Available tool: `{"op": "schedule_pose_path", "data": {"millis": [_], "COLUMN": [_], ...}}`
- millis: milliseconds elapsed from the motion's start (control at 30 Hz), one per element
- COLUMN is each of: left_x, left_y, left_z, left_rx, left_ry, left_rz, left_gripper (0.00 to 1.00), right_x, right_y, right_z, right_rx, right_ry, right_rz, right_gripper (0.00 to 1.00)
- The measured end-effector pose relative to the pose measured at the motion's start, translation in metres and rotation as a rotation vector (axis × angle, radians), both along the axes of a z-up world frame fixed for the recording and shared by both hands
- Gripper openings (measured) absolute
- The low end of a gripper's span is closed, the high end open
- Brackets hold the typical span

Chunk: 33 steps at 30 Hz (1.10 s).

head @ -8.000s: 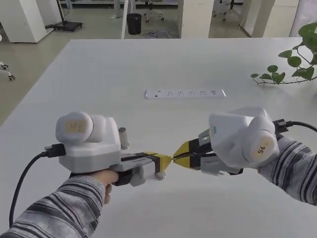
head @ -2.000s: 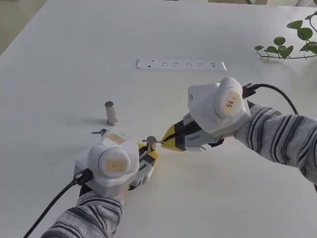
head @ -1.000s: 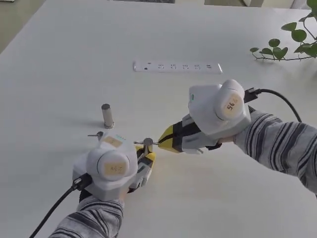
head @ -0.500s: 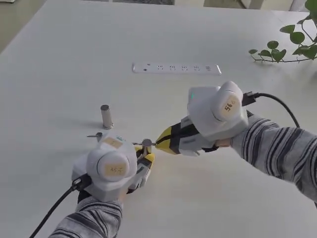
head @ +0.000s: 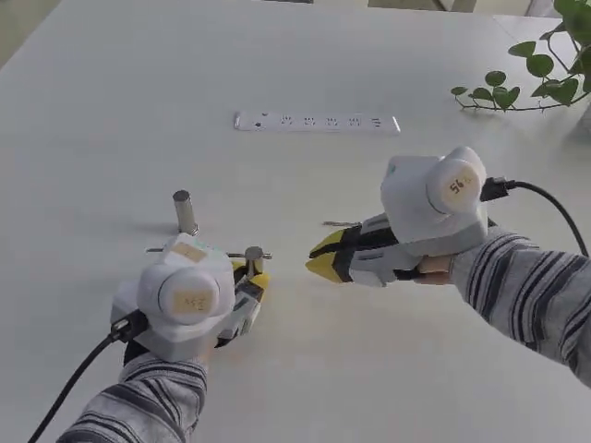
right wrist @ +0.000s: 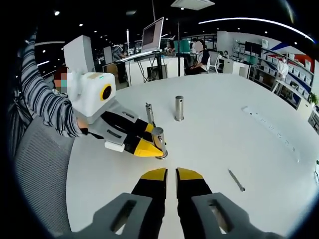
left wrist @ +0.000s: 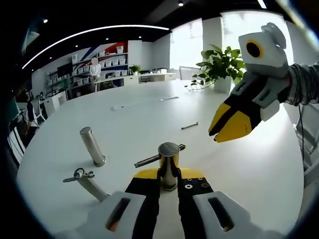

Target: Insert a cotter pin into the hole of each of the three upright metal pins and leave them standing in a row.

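My left gripper [head: 251, 275] [left wrist: 168, 175] is shut on the base of an upright metal pin [head: 254, 253] [left wrist: 168, 155]. A cotter pin [head: 233, 255] [left wrist: 152, 159] runs through that pin's hole. My right gripper [head: 314, 259] [right wrist: 172, 174] hovers a short way to its right, shut and empty. A bare metal pin [head: 184, 211] [left wrist: 92, 145] [right wrist: 179, 107] stands further back. A third pin [left wrist: 88, 181] [right wrist: 149, 113] carries a cotter pin [head: 153, 249] and is partly hidden behind my left gripper in the head view. A loose cotter pin [head: 340, 223] [left wrist: 189, 126] [right wrist: 236, 180] lies on the table.
A white power strip [head: 317, 122] lies flat further back on the white table [head: 305, 369]. A potted plant's leaves [head: 503, 90] trail over the far right corner. A cable [head: 554, 217] leads off the right gripper.
My right gripper has drawn back to the right, away from the held pin, and the cotter pin stays in the pin's hole. My left gripper still holds that pin.
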State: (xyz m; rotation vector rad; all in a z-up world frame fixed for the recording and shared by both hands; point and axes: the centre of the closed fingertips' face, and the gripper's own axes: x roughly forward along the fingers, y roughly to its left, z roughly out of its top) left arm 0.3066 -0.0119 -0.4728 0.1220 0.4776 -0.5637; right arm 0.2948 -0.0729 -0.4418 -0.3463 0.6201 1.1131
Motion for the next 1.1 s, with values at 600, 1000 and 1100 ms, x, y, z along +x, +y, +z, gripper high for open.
{"op": "schedule_pose_path", "data": {"millis": [600,1000,1100], "left_x": [0.0046,0.0055,0.0032], "left_y": [0.0050,0.0082,0.0083], "left_z": [0.0002,-0.0013,-0.0004], "left_rx": [-0.010,0.000,-0.002], "left_ry": [-0.007,0.005,0.010], "left_rz": [0.017,0.045,0.040], "left_gripper": [0.10,0.15,0.17], "right_x": [-0.0057,0.0015,0.0039], "right_y": [0.0042,-0.0003,0.0018], "right_z": [0.0000,-0.0010,0.0027], "right_rx": [0.017,0.040,0.069], "right_ry": [0.029,0.051,0.059], "right_rz": [-0.037,-0.070,-0.093], "right_gripper": [0.02,0.06,0.08]}}
